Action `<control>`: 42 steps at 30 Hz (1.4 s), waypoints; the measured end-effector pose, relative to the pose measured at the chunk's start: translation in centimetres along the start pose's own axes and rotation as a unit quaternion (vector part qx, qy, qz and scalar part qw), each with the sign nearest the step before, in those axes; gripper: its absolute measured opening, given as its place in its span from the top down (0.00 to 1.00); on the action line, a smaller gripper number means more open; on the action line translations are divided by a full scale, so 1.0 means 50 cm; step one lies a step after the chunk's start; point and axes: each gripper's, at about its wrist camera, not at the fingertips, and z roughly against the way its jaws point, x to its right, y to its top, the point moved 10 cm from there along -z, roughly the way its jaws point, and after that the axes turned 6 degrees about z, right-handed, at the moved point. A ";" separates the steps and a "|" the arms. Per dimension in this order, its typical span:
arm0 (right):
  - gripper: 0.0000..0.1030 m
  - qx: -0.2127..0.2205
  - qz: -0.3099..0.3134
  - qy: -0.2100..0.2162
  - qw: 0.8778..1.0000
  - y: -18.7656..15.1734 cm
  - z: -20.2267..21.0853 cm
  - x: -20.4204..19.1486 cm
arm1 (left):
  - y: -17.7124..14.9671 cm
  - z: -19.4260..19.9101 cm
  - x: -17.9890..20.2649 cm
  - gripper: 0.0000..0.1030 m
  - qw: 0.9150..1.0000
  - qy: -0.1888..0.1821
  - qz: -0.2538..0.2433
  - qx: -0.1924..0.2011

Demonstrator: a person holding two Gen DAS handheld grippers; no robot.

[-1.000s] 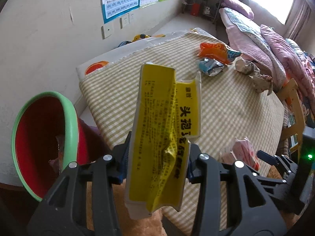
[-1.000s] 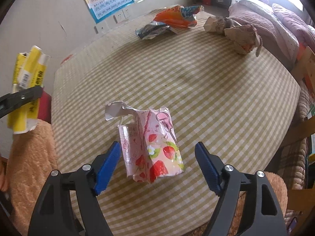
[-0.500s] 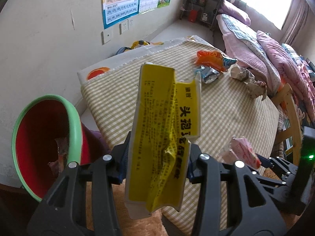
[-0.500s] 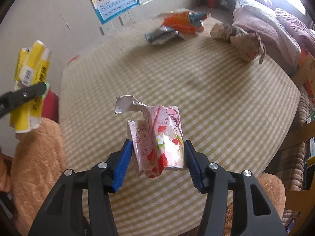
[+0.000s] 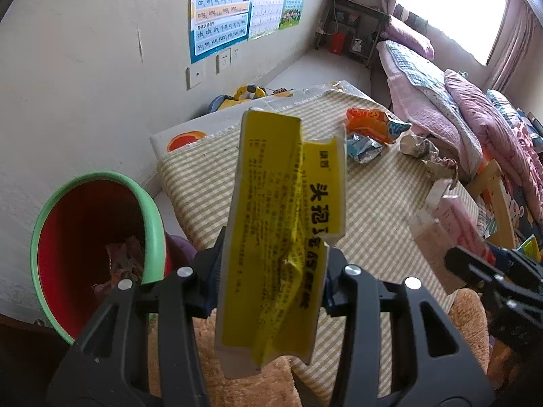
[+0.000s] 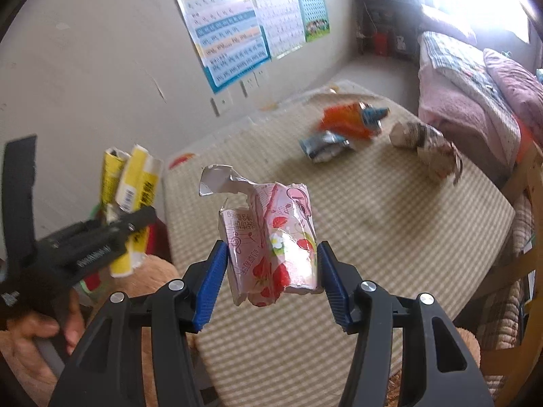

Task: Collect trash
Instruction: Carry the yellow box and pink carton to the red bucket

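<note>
Clamping a crushed yellow carton (image 5: 281, 237), your left gripper (image 5: 271, 274) holds it upright in the air, beside the green rim of the red bin (image 5: 98, 247) at your left. Your right gripper (image 6: 269, 269) pinches a pink strawberry carton (image 6: 271, 237) above the checked table's (image 6: 390, 237) near edge. Farther on, an orange wrapper (image 6: 349, 120), a silver packet (image 6: 322, 146) and crumpled paper (image 6: 424, 146) lie near the table's far edge.

Plain off-white wall (image 5: 85, 68) with a couple of kids' pinyin charts (image 5: 220, 10) taped up above some sockets (image 5: 224, 61). Bright window (image 5: 451, 10) at the far end is totally blown out, with a bed (image 5: 441, 101) piled with pink and plaid bedding under it and a dark shelf unit (image 5: 353, 23) in the corner.
</note>
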 end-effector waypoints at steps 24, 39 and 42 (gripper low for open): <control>0.49 0.004 0.052 0.008 0.999 0.046 0.002 -0.114 | 0.011 0.026 -0.091 0.58 0.999 0.012 0.037 0.022; 0.49 -0.012 0.090 0.024 0.996 0.050 -0.028 -0.192 | 0.001 0.037 -0.182 0.58 0.996 0.033 0.076 0.024; 0.48 -0.015 0.097 0.028 0.995 0.049 -0.035 -0.209 | -0.004 0.036 -0.206 0.58 0.996 0.038 0.084 0.022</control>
